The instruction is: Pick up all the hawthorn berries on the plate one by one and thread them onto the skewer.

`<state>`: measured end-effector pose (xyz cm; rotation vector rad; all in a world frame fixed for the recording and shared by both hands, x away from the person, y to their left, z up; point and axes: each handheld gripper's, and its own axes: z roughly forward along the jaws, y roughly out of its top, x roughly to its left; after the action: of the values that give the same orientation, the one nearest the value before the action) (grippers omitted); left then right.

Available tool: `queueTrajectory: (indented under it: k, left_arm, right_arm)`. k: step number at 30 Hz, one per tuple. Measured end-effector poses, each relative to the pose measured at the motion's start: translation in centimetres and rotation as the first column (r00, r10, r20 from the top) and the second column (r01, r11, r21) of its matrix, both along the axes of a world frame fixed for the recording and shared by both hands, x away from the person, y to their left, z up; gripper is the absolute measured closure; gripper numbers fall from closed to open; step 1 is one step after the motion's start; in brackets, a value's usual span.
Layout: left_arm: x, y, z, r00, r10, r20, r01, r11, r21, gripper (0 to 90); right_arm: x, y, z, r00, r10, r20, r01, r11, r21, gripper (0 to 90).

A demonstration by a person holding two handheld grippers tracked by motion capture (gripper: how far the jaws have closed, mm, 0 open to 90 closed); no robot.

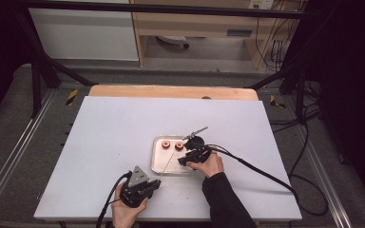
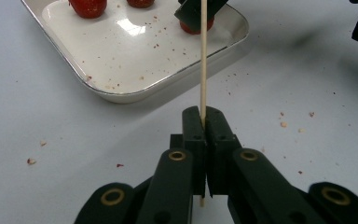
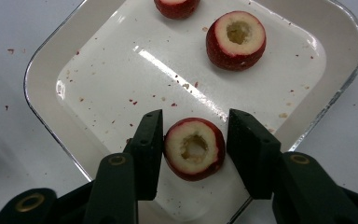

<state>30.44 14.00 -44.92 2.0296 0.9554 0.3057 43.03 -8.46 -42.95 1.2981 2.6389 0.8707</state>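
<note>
Fruit sits on a shallow white tray (image 1: 158, 164) near the middle of the white bench (image 1: 104, 137), and the work in hand centres on it. Three cored red fruit pieces lie in the tray. In the right gripper view one cored piece (image 3: 194, 148) rests at the near edge of the tray, its hollowed pale centre facing up, directly between the two black jaws of the right claw (image 3: 194, 154). The left jaw is just about touching its skin, while a thin gap shows between the fruit and the right jaw, so the claw brackets the fruit without clamping it. A second cored piece (image 3: 236, 39) lies farther in, toward the far right of that view, and a third (image 3: 176, 7) sits at the far edge, cut off by the frame.

The left claw (image 2: 204, 122) is closed tight on a thin wooden skewer (image 2: 203, 56), gripping it near its lower end; the stick runs straight away from the jaws toward the tray, over its rim. In the high view the left claw (image 1: 153, 184) rests on the bench just near and left of the tray, and the right claw (image 1: 184, 159) is at the tray's right side.

Red crumbs speckle the tray and the bench around it
</note>
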Motion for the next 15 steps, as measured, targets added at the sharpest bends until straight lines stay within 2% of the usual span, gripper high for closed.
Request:
queueTrajectory:
  k: [8,12,15]
  left_arm:
    - [0.0,-0.1,0.0,1.0,0.001,0.002,-0.001,1.0,0.001,88.4]
    - [-0.1,-0.1,0.0,1.0,0.006,0.007,-0.006,1.0,-0.001,88.3]
    - [-0.2,-0.2,0.1,0.9999,0.01,0.011,-0.01,0.9999,-0.007,88.3]
  right_arm:
    - [-0.2,-0.1,0.2,0.9997,-0.019,-0.013,0.019,1.0,0.003,59.7]
    - [-0.4,-0.4,0.9,0.9998,-0.021,0.001,0.021,0.999,0.035,59.7]
    - [-0.7,-0.8,1.8,0.9989,-0.033,0.032,0.031,0.997,0.076,59.8]
